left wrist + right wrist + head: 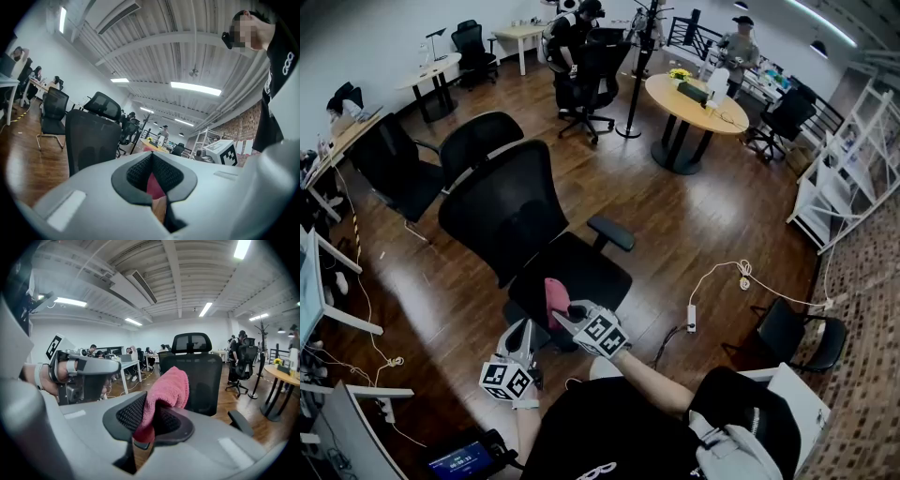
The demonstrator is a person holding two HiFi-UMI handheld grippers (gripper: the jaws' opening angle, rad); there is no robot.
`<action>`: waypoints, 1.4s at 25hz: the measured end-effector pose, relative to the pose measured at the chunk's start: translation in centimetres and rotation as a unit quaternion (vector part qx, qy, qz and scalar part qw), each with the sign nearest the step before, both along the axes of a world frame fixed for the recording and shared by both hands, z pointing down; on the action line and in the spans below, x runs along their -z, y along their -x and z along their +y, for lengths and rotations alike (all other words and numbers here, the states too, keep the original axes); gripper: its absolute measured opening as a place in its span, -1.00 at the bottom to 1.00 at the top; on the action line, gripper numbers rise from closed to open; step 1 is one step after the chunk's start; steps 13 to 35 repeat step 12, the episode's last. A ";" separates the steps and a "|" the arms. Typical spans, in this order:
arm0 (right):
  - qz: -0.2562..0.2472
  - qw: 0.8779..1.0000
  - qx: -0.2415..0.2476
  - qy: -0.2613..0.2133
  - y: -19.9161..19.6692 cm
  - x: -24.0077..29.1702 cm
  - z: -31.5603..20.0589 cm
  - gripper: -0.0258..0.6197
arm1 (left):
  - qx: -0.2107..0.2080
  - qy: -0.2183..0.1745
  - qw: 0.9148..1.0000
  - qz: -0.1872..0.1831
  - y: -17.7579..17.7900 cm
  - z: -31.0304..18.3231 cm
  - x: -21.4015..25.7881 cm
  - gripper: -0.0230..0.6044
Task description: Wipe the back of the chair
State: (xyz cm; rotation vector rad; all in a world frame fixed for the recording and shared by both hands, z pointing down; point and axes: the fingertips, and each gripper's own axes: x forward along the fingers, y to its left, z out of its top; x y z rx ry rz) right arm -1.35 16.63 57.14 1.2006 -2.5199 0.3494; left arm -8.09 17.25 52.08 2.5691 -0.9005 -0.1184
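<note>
As both grippers hang low by the seat's front edge, entries run as follows.

Cloth point(165, 389) — pink, towel-like, bunched into a hump. It is pinched between the pads of the right gripper point(570, 315), with its free end standing up past the fingertips. It hovers over the near edge of the seat point(581, 267) and touches no part of the chair.

Chair back point(511, 220) — black mesh, upright, long axis vertical, broad face turned toward the holder. It stands straight ahead of the right jaws, beyond the cloth, with the seat lying between the two. A second black chair point(403, 169) stands behind it, toward the left side of the floor.

Left gripper point(523, 343): lower than the right one, to its left, and a little farther from the chair back. Its fingertips meet. A pink strip shows in the slot behind them, and whether anything is held there cannot be told. Judged idle.

Step in hand, as judged: approach, wiping not yet begun. The right gripper is the nearer one and the only one clearly loaded. The coming move therefore looks to be a reach forward and up over the seat until the hump presses on the mesh, then strokes along the vertical axis.

Risk: the mesh may yield, or the chair may swivel away on the wooden floor point(703, 234).
</note>
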 end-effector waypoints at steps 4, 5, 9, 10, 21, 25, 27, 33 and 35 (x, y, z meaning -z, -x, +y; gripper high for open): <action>-0.002 1.000 0.001 -0.001 0.3 0.2 0.5 -0.79 | -0.002 0.003 1.000 -0.002 0.1 0.7 -0.1 -0.96; -0.002 1.000 0.002 -0.001 0.4 0.1 0.6 -0.79 | -0.002 0.004 1.000 -0.003 0.1 0.9 -0.2 -0.96; -0.004 1.000 0.003 -0.002 0.4 0.1 1.0 -0.79 | -0.002 0.006 1.000 -0.002 0.1 1.3 -0.2 -0.96; -0.005 1.000 0.002 -0.001 0.3 0.1 1.1 -0.78 | -0.002 0.006 1.000 -0.002 0.0 1.4 -0.2 -0.96; -0.006 1.000 0.001 0.000 0.2 0.2 1.3 -0.79 | -0.003 0.006 1.000 -0.002 -0.1 1.6 -0.2 -0.96; -0.006 1.000 0.001 0.000 0.2 0.2 1.3 -0.79 | -0.003 0.006 1.000 -0.002 -0.1 1.6 -0.2 -0.96; -0.006 1.000 0.001 0.000 0.2 0.2 1.3 -0.79 | -0.003 0.006 1.000 -0.002 -0.1 1.6 -0.2 -0.96; -0.006 1.000 0.001 0.000 0.2 0.2 1.3 -0.79 | -0.003 0.006 1.000 -0.002 -0.1 1.6 -0.2 -0.96; -0.006 1.000 0.001 0.000 0.2 0.2 1.3 -0.79 | -0.003 0.006 1.000 -0.002 -0.1 1.6 -0.2 -0.96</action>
